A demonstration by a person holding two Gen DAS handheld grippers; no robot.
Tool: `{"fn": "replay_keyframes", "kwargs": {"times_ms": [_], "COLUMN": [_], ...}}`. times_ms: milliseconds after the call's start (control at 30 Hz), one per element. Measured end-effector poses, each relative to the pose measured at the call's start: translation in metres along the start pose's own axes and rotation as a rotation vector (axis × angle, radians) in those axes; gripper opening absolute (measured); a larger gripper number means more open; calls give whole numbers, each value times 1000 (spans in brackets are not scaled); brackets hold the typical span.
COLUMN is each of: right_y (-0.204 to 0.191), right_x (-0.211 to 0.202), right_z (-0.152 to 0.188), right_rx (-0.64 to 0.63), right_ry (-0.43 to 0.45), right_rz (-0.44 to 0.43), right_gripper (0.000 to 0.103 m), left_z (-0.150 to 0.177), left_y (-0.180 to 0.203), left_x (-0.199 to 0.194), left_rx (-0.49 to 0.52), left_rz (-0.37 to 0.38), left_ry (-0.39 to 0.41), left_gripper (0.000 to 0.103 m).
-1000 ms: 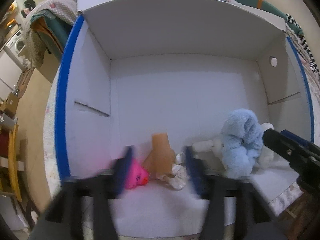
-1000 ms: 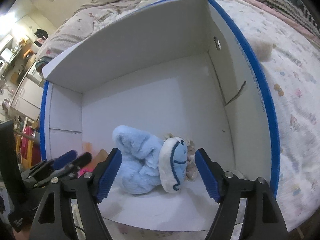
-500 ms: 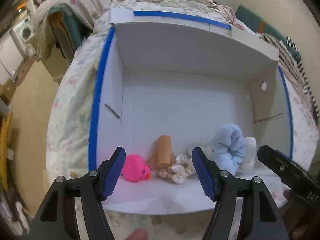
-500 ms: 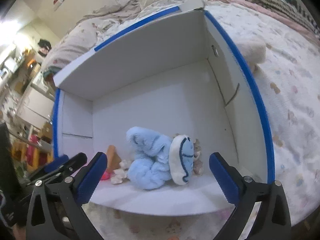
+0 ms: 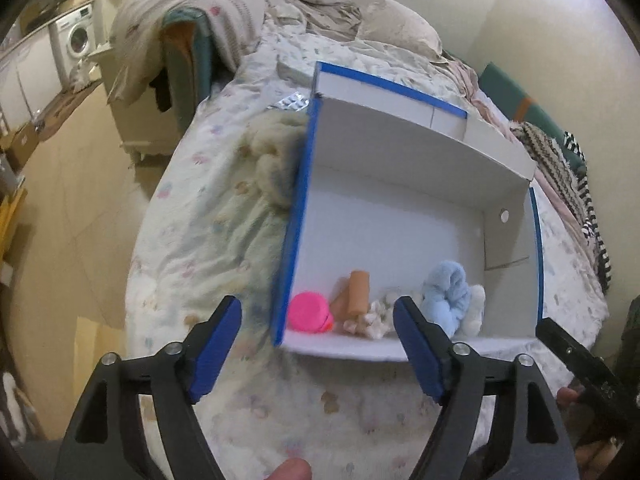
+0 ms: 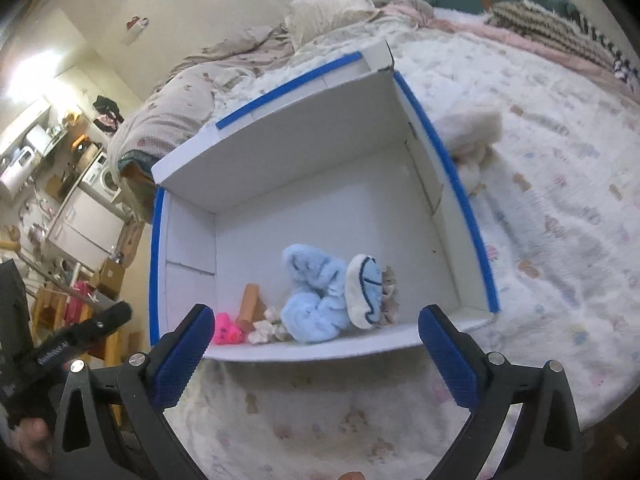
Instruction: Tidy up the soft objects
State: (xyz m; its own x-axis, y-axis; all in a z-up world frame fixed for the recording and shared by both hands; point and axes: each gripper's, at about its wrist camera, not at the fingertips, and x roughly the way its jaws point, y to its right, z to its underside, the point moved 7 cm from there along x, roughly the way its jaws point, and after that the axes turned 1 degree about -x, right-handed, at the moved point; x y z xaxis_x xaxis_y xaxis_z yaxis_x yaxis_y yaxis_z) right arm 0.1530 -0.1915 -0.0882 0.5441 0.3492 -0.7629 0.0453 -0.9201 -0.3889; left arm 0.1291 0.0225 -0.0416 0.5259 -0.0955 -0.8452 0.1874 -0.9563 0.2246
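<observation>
Between picks | both hand-held grippers, left (image 5: 318,354) and right (image 6: 312,356), wide open, empty | next: cream plush (image 6: 472,136) beside box (image 6: 472,216)

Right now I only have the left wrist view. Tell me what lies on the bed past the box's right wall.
Observer: A cream fluffy item lies on the bedspread just outside the right wall of the box, near its far corner.
Operator: Report the right tool's state.
Observer: The right tool is open and empty, held in front of the box's near edge.
Operator: Describe the side of the blue plush I cannot see.
Observer: The blue plush has a white oval face with a dark blue line, on its side nearer the right wall.
</observation>
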Motion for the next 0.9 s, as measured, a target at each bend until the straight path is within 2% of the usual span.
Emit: {"fn": "replay_keyframes", "kwargs": {"times_ms": [133, 200, 400, 500, 633, 700, 800, 900], "right_y": [-6, -9, -14, -18, -25, -28, -31, -32], "right_x": [-16, -23, -40, -42, -35, -27, -20, -17], "right_z": [11, 14, 27, 29, 28, 30, 32, 32], "right_rx": [-23, -39, -85, -106, -143, -154, -180, -193], "right_ry": [38, 64, 156, 172, 173, 160, 154, 152], "right_rz": [-17, -26, 22, 22, 50, 57, 85, 99], "right_gripper": [103, 103, 103, 103, 103, 103, 103, 103], "left_z": [16, 24, 40, 46, 44, 41, 39, 40], "left_y": [-8, -8, -4, -2, 0, -1, -1, 1], "left_x": [-17, -26, -50, -55, -54, -52, -44, -39], "left_rx": [0, 20, 122, 154, 158, 142, 108, 105], "left_rz": [17, 5, -69, -127, -167, -170, -127, -124], "left_ry": [25, 59, 181, 229, 260, 265, 230, 213], "left_gripper": [99, 102, 102, 102, 102, 102, 102, 102]}}
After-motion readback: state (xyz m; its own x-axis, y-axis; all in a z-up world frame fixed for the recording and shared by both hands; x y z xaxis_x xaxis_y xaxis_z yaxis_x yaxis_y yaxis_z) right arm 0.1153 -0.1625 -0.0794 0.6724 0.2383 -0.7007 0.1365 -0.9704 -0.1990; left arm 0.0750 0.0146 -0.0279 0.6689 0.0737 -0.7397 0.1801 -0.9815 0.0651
